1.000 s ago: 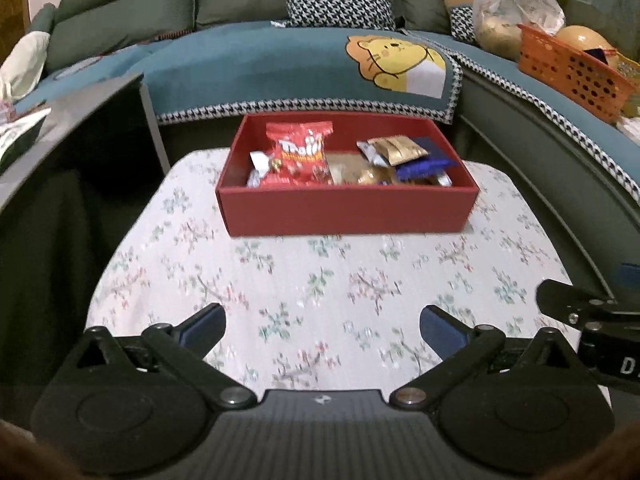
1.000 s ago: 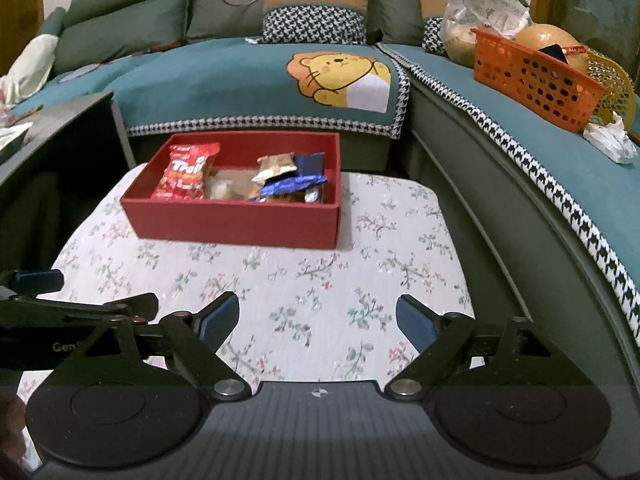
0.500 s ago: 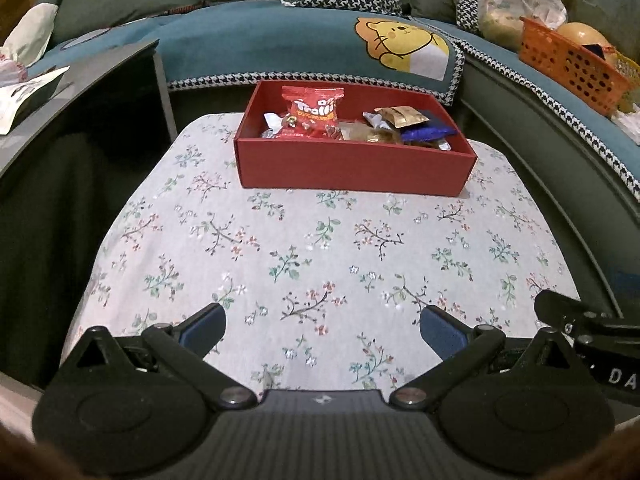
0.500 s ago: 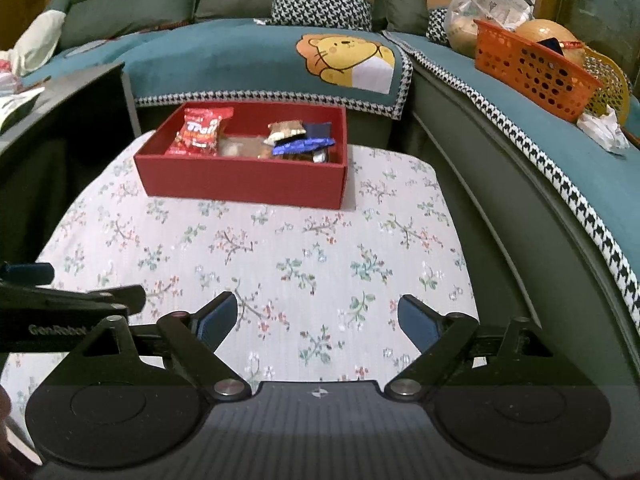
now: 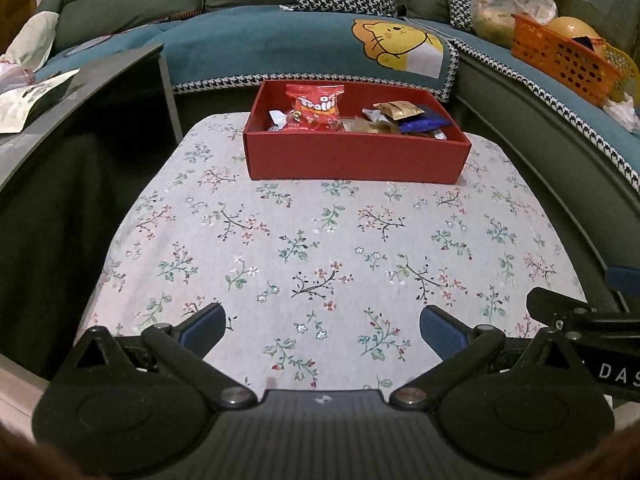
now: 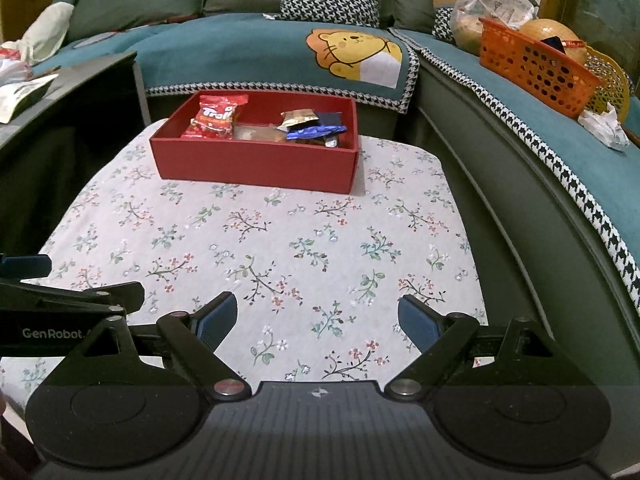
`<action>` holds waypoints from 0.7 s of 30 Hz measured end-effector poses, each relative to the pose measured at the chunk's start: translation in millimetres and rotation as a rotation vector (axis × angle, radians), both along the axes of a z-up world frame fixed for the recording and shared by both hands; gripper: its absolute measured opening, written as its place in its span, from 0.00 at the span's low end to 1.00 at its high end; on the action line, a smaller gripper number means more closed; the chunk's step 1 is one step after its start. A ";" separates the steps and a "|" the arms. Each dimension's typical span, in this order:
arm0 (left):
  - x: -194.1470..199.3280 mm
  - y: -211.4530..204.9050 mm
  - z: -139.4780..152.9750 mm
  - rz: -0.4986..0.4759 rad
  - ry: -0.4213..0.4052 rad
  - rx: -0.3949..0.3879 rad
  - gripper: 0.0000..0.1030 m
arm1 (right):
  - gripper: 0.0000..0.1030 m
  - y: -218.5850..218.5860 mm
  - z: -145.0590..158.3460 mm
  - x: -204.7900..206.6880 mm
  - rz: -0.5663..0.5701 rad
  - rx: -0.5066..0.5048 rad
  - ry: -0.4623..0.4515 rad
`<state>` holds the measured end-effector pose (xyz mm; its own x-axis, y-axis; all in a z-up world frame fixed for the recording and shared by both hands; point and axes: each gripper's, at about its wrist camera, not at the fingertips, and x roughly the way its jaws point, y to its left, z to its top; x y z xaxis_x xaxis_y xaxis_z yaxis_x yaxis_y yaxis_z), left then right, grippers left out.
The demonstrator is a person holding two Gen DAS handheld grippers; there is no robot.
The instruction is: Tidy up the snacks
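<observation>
A red box [image 5: 352, 160] [image 6: 256, 162] sits at the far end of the floral tablecloth [image 5: 320, 240] [image 6: 280, 248]. Inside lie a red Trolli bag [image 5: 318, 106] [image 6: 216, 116], a gold packet [image 5: 398, 109] [image 6: 299, 117], a blue wrapper [image 5: 424, 123] [image 6: 316, 132] and other small snacks. My left gripper [image 5: 322, 328] hovers open over the near end of the cloth, nothing between its fingers. My right gripper [image 6: 318, 318] is open and empty too, beside the left, well short of the box.
A teal sofa cover with a cartoon lion [image 5: 396, 44] [image 6: 352, 56] wraps behind and to the right. An orange basket [image 5: 560, 60] [image 6: 536, 68] rests on the right seat. A dark side table [image 5: 80, 92] with paper stands left.
Both grippers have drawn back from the red box, which now looks smaller and farther away, with more of the cloth showing. Both stayed open and empty.
</observation>
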<state>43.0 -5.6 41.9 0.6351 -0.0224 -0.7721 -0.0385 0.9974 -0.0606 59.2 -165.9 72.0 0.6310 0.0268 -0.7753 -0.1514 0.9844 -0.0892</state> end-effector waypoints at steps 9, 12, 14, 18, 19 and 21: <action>-6.0 0.4 2.2 0.001 -0.013 0.009 1.00 | 0.89 -0.4 1.1 -3.0 0.002 0.001 -0.002; -7.3 0.7 2.9 0.001 -0.020 0.013 1.00 | 0.89 -0.7 1.4 -3.1 0.002 0.002 -0.002; -7.5 0.7 3.4 0.001 -0.021 0.014 1.00 | 0.89 -0.6 1.7 -3.0 0.003 0.003 -0.003; -6.2 2.1 2.9 0.009 -0.003 -0.003 1.00 | 0.90 -0.1 1.8 -3.6 0.006 0.004 -0.004; -5.9 2.4 2.6 0.010 0.000 -0.008 1.00 | 0.90 -0.2 1.8 -3.5 0.006 0.006 -0.003; -5.7 2.2 2.6 0.008 -0.003 -0.010 1.00 | 0.91 -1.1 1.6 -3.2 0.004 0.009 -0.003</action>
